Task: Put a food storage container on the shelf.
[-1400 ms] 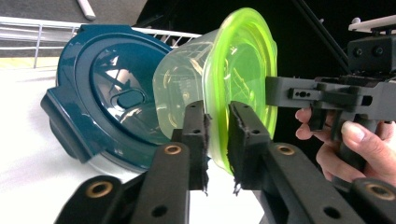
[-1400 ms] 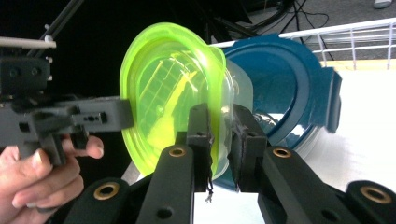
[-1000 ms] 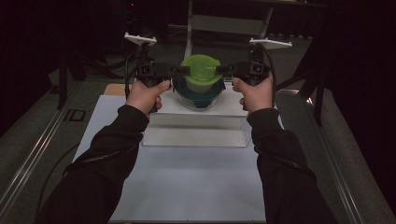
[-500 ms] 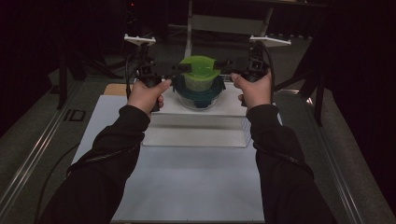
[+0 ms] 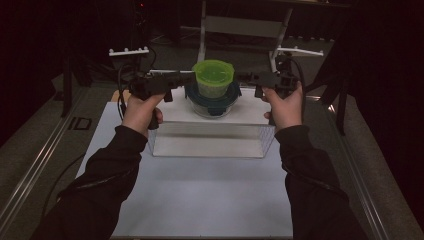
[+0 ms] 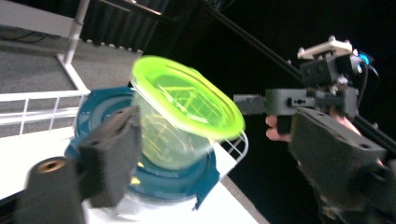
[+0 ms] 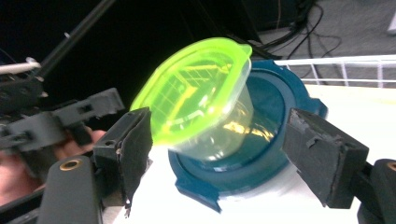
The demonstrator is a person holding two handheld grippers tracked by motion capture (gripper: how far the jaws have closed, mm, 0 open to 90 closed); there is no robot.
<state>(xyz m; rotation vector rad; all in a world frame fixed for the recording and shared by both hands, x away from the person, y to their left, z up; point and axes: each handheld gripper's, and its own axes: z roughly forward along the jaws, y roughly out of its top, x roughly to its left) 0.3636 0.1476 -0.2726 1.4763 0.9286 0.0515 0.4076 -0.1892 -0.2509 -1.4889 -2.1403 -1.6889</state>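
Note:
A clear tub with a lime-green lid [image 5: 213, 75] stands on a glass container with a dark blue lid [image 5: 212, 102], on a white raised shelf [image 5: 175, 112]. My left gripper [image 5: 180, 80] is just left of the tub and my right gripper [image 5: 245, 78] just right of it, both at lid height. In the left gripper view the tub [image 6: 182, 116] sits between the wide-apart jaws of my left gripper [image 6: 219, 154], close to the left pad. My right gripper [image 7: 226, 149] likewise straddles the tub [image 7: 205, 107] with gaps on both sides. Both are open.
The shelf stands on a white board [image 5: 200, 195] that covers the table. A white frame post [image 5: 202, 30] rises behind the containers. A wire rail [image 7: 336, 60] runs along the shelf's far side. Dark floor and metal rails flank the table.
Both hands have drawn outward, away from the tub and slightly toward the person. The tub and the blue-lidded container have stayed in place.

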